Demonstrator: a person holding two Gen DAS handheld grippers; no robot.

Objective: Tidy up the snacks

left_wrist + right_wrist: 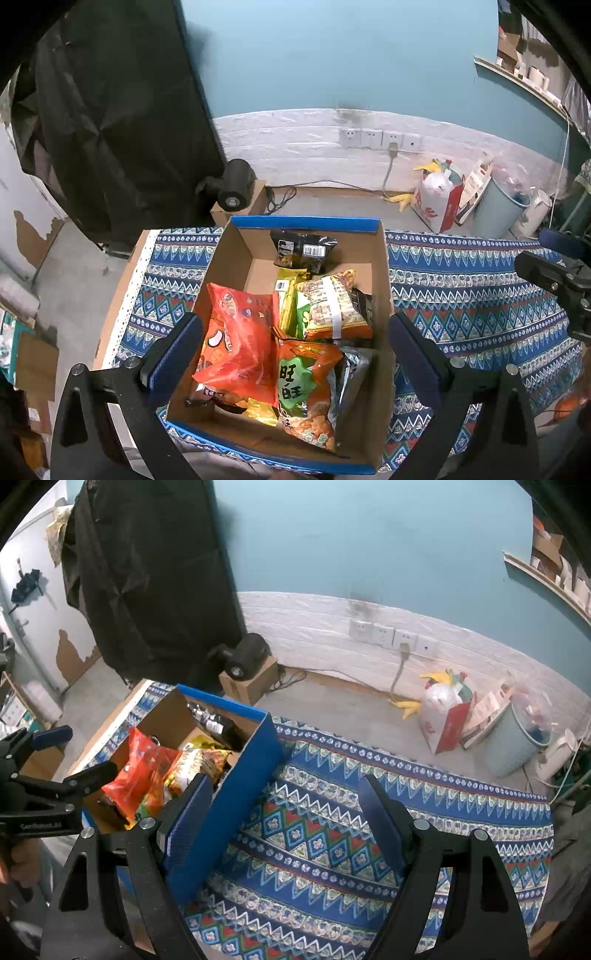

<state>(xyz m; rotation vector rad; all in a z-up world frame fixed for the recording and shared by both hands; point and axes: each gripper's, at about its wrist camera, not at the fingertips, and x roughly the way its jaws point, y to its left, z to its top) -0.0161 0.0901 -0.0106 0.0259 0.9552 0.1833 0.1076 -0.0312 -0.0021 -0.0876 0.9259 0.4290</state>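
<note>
A blue-sided cardboard box (306, 222) stands on the patterned tablecloth and holds several snack bags: a red-orange bag (240, 343), an orange bag with green label (310, 391), a peanut bag (332, 306), a black bag (303, 251). My left gripper (295, 350) is open and empty, hovering above the box with its fingers wider than the box. My right gripper (284, 816) is open and empty over the cloth, just right of the box wall (236, 786). The left gripper also shows in the right wrist view (55, 786).
The blue zigzag tablecloth (351, 830) covers the table right of the box. On the floor behind are a black device on a small carton (236, 184), a red-white bag (439, 199), a pale blue bin (498, 210) and a white kettle (535, 210).
</note>
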